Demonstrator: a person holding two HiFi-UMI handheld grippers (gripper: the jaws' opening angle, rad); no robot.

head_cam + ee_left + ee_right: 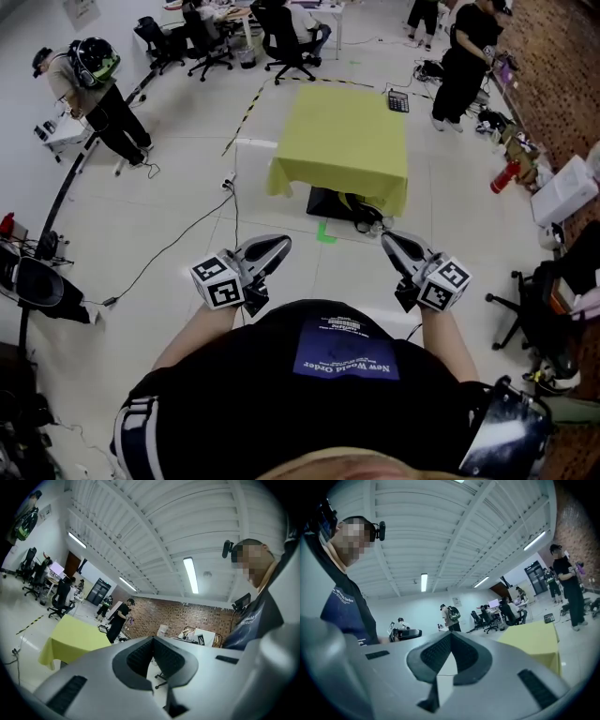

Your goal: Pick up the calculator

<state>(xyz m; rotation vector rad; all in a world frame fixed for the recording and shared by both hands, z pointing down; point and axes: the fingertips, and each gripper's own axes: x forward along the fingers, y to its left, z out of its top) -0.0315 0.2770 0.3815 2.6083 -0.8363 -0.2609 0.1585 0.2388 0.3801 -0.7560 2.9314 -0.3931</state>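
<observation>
Calculator (398, 101) apparently lies at the far edge of the counter (342, 141), well away. Left gripper (279, 245) and right gripper (388, 240) jaws are together, empty. Approach is pending; then open one.

We see a yellow table (342, 141) mid-floor, a person (464, 61) standing by its far corner, chairs (281, 42) beyond, and a brick wall (562, 56) right.

We read "New World Order" in white letters, upside down in the head view, on the blue patch (347, 352) on the chest of the person's black shirt (234, 394). In the right gripper view we make out "World Order" on that same patch. The smaller lines printed above it are too fine for us to read.
</observation>
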